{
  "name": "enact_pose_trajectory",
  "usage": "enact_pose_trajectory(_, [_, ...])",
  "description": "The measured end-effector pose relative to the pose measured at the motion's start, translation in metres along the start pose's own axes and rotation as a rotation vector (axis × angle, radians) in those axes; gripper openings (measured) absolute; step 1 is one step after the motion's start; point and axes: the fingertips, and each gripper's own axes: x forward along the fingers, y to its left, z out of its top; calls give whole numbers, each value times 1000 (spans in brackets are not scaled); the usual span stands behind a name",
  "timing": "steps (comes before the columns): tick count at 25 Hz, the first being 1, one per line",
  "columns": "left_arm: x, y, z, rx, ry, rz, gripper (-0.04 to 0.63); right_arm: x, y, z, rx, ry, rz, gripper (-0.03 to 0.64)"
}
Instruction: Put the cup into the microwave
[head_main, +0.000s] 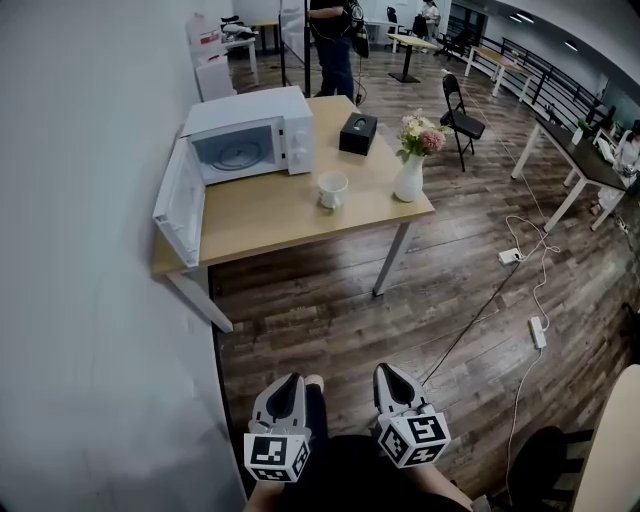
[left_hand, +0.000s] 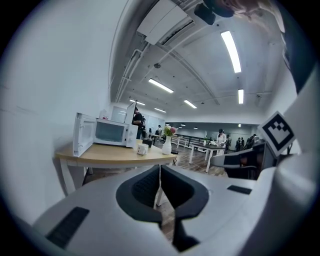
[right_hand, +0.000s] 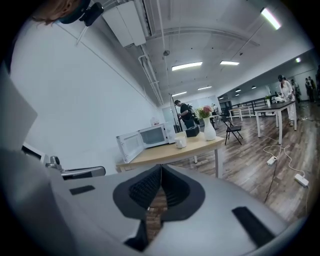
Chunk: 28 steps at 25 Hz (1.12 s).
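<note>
One wooden desk (head_main: 290, 215) stands against the wall on the left, well away from the person, across a stretch of plank floor. It carries four things. One white microwave (head_main: 255, 140) sits at the far left with its door (head_main: 181, 205) swung open toward the near left. The single white cup (head_main: 332, 188) stands upright on the desk just right of the microwave's front, outside the oven. One black box (head_main: 357, 133) sits farther back, and one white vase (head_main: 409, 180) of flowers stands at the right edge. One black folding chair (head_main: 460, 120) stands right of the desk. The two tongs are near the person, side by side. The left tongs (head_main: 293, 380) and the right tongs (head_main: 384, 370) each have their jaws pressed together with nothing between them.
</note>
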Motion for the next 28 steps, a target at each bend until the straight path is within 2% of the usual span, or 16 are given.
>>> enact_pose_trajectory(12, [47,53,33,2,-13,22,9,80,12,32,4,4,32,-6])
enact_pose_trajectory(28, [95,129,57,-22,-31,56,9,173,28,53,-28,33,46,-5])
